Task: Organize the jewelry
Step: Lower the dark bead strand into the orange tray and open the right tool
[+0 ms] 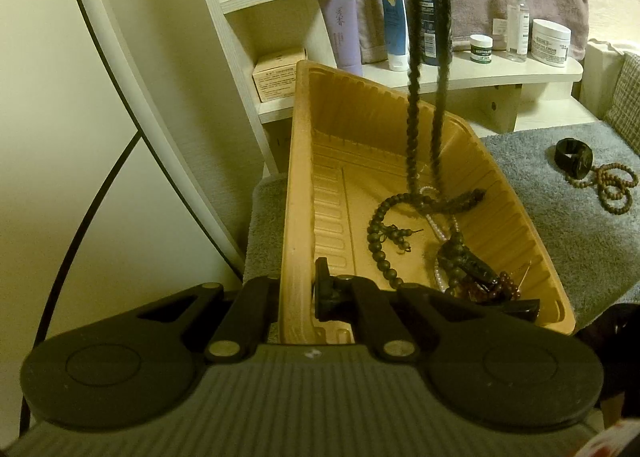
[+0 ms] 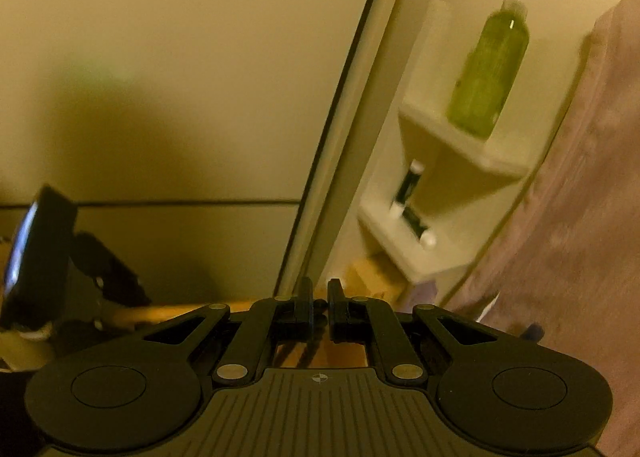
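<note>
Leftmost, the left gripper [image 1: 296,299] is clamped shut on the near-left rim of the tan moulded plastic tray [image 1: 298,185], one finger outside the wall and one inside, holding the tray tilted on the grey fleecy mat [image 1: 560,209]. Inside the tray, toward its near right corner, lie a strand of dark wooden beads [image 1: 380,225], a white pearl string [image 1: 434,223] and a small heap of reddish-brown beads [image 1: 500,285].

Further right, a long dark beaded strand [image 1: 412,97] hangs as a doubled loop from above the picture's top edge, its long axis near vertical and its lower end already touching down among the pieces in the tray. In the right wrist view the right gripper [image 2: 320,311] is closed, the jaws nearly meeting on something dark; by judgement this is the top of that hanging strand, though the pinch itself is too small to make out. So the strand hangs straight below the right gripper, over the tray's middle.

Rightmost on the mat, well apart from the tray, wait a black bangle [image 1: 574,157] and coiled light brown wooden beads [image 1: 612,185]; the right hand seems the nearer one to them.
</note>
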